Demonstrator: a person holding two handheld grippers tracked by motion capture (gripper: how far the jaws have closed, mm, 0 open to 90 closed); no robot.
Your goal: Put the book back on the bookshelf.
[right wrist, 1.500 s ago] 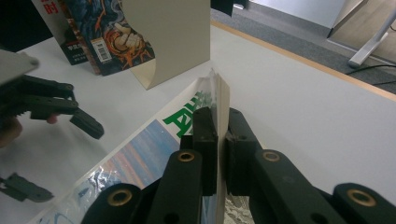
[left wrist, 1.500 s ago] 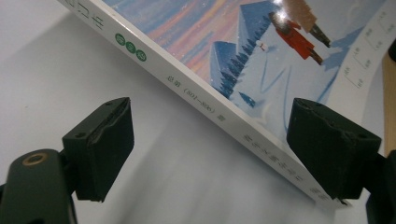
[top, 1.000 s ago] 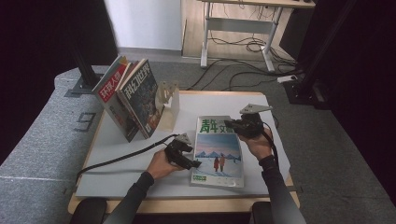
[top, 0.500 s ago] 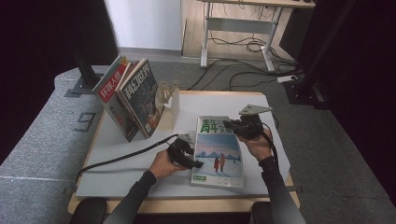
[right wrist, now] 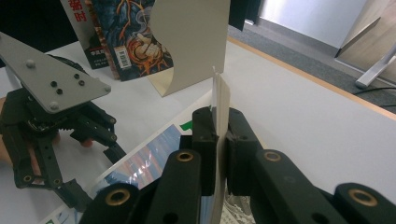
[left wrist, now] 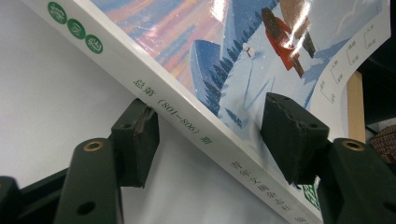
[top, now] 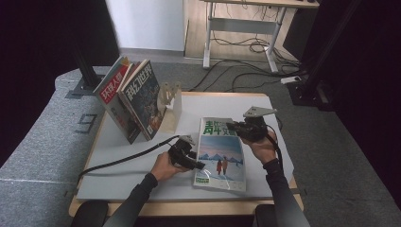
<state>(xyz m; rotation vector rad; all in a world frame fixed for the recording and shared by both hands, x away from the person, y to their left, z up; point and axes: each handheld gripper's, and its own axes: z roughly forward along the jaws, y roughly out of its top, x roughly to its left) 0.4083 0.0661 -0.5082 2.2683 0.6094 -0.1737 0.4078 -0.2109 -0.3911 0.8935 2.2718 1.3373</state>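
Little has shifted since a second ago: both hands sit where they were at centre frame, but the left gripper [top: 195, 163] has just been closing its jaws, now straddling the spine edge of the glossy magazine with a snowy blue mountain cover [top: 220, 155], pads not yet pressing in the left gripper view. The right gripper [right wrist: 217, 140] is clamped tight on the magazine's far corner, lifting it. The magazine lies on the white tabletop [top: 123, 156], lower centre of the high view.
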